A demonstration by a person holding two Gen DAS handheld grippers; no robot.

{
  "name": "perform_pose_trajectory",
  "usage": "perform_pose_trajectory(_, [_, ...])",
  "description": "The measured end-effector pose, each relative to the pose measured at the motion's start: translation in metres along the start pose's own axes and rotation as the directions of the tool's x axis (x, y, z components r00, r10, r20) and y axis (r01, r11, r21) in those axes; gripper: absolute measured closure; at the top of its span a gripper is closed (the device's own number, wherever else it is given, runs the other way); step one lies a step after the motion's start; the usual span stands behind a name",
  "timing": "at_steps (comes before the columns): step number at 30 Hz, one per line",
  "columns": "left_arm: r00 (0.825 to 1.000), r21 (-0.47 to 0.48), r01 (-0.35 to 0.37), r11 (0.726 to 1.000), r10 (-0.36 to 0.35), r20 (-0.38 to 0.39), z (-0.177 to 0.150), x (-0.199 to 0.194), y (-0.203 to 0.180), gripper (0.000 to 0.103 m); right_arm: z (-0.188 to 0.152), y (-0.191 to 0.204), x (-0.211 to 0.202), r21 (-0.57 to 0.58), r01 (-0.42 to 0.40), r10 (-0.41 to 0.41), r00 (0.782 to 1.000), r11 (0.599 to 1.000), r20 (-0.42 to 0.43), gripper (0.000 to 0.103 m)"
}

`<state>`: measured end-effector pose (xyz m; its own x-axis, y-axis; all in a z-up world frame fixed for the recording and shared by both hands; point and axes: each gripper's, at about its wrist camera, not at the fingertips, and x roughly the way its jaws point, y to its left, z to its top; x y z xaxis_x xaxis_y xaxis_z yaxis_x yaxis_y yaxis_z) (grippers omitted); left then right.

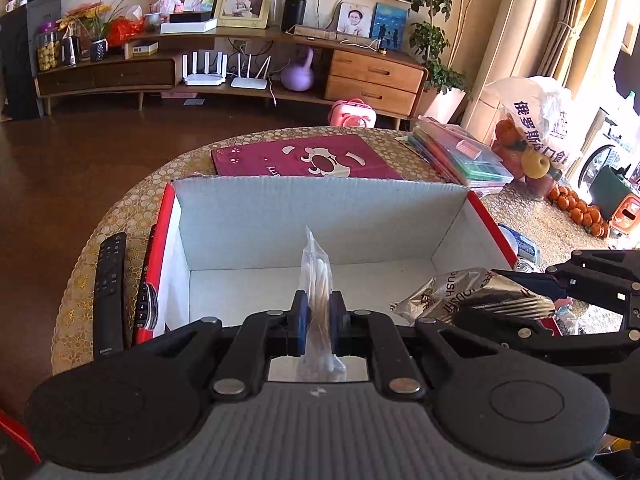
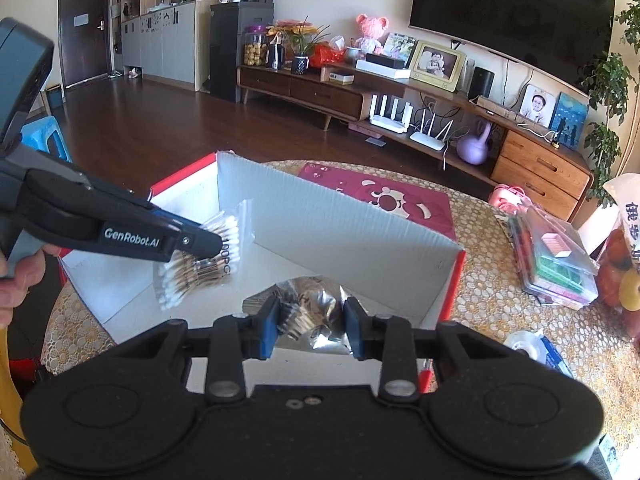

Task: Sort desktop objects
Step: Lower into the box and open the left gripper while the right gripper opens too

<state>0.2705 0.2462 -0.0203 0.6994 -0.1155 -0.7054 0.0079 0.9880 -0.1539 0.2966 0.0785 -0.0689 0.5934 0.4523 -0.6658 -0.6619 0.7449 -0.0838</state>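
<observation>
Clamping down on a clear packet of cotton swabs [image 1: 318, 280], the left gripper [image 1: 318, 316] is holding it upright over the near edge of the open cardboard box [image 1: 304, 216]; in the right wrist view the same packet [image 2: 204, 256] is hanging above the box's white floor. Beside it, the right gripper [image 2: 312, 326] is pinching a crinkled silver foil packet [image 2: 308, 304], though its jaws are standing wider and I cannot tell how firmly the foil is being gripped. Both items are hovering just inside the box, so the step in hand is looking like the drop-off. Next, each pair of jaws needs easing apart low over the floor, then lifting clear of the box walls. Outside the left wall a black remote control [image 1: 109, 296] is lying on the patterned tablecloth [image 1: 92, 240]. Beyond the box, a magenta cartoon book [image 1: 304, 160] is lying flat, with stacked plastic cases [image 1: 460, 152] farther right.
</observation>
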Motion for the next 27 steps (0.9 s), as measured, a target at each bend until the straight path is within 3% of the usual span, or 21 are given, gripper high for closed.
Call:
perform_pose_trajectory(14, [0.993,0.063,0.009,0.998,-0.001,-0.120,0.011,0.039,0.004,0.093,-0.008,0.000,0.035,-0.018,-0.040,0.037,0.990,0.999,-0.138,0.069])
perform_pose_trajectory(27, [0.975,0.090,0.037,0.995,-0.016,-0.223,0.017,0.059,0.008,0.093,-0.012,0.001,0.052,-0.019,-0.052,0.047,0.979,0.998,-0.198,0.069])
